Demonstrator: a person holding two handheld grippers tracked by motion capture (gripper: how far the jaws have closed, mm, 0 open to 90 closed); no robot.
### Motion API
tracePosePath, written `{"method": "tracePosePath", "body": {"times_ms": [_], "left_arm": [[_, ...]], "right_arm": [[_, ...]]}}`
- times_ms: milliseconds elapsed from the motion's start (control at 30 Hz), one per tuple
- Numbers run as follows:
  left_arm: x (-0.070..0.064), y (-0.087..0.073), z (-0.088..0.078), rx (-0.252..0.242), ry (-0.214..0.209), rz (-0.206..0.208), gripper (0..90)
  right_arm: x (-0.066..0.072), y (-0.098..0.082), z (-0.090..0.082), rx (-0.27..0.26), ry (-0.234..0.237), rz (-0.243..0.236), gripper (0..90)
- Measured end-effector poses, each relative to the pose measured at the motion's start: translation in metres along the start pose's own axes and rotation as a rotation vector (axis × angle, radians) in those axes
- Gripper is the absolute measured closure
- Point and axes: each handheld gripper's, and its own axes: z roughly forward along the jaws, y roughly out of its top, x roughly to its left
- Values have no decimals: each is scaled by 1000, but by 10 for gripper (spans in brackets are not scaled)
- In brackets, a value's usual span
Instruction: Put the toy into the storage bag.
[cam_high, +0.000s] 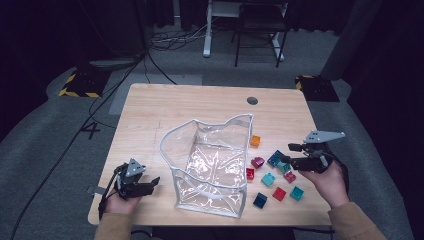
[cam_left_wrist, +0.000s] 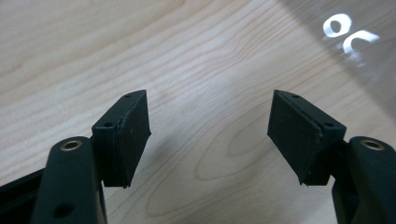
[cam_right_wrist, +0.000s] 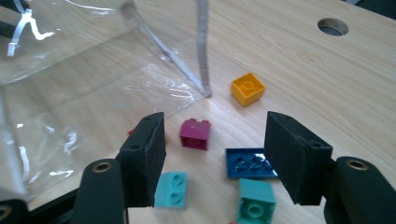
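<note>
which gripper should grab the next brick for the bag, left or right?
Right. The right gripper hangs open just above the loose bricks beside the clear bag, with the magenta brick ahead of its jaws. The left gripper is open over bare wood on the bag's far side, no brick near.

My left tool (cam_high: 150, 183) sits low at my near left, jaws spread wide with nothing between them. My right tool (cam_high: 289, 153) hangs higher at my right, jaws parted and empty.
</note>
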Motion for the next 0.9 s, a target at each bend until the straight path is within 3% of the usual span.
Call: {"method": "tracePosePath", "body": {"times_ms": [33,67,233,300,533,900], "left_arm": [[1,0,4,23,12,-3,299],[2,-1,8,42,21,-11,293],[3,-2,12,28,16,-19,289],[4,-3,13,17,5,-26,281],[4,-2,16,16,26,-48,208],[3,0,19,17,42,-68,203]], "right_arm": [[0,0,0,0,0,0,394],[-9,2,11,17,-14,2,386],[-25,7,28,35,-28,14,376],[-32,11,38,68,-42,8,376],[-49,20,71,128,-51,-4,366],[-67,22,105,126,4,88,360]]}}
